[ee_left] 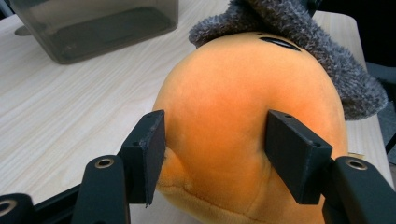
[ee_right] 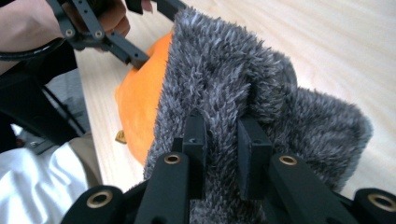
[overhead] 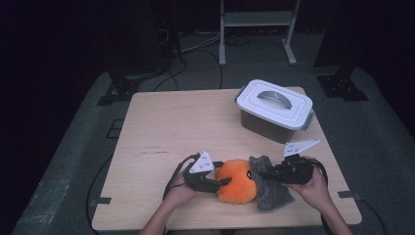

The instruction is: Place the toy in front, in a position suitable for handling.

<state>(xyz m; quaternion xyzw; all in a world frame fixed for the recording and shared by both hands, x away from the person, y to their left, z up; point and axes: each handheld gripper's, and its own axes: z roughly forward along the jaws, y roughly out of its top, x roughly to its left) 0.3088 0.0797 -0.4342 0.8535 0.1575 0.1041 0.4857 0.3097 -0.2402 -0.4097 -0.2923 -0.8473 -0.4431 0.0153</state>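
A round orange plush toy (overhead: 237, 182) lies near the table's front edge, and a grey furry piece (overhead: 271, 192) drapes over its right side. My left gripper (overhead: 222, 182) comes in from the left and is shut on the orange plush (ee_left: 243, 84); both pads (ee_left: 152, 149) press into its sides. My right gripper (overhead: 262, 172) comes in from the right. In the right gripper view its jaws (ee_right: 222, 154) pinch a fold of the grey fur (ee_right: 233, 79), with the orange plush (ee_right: 140, 102) behind it.
A grey storage bin with a white handled lid (overhead: 274, 110) stands at the table's back right, also seen as a dark tub (ee_left: 93, 23) beyond the plush. The wooden tabletop (overhead: 166, 127) stretches left and back. A hand (ee_right: 28, 23) holds the left gripper.
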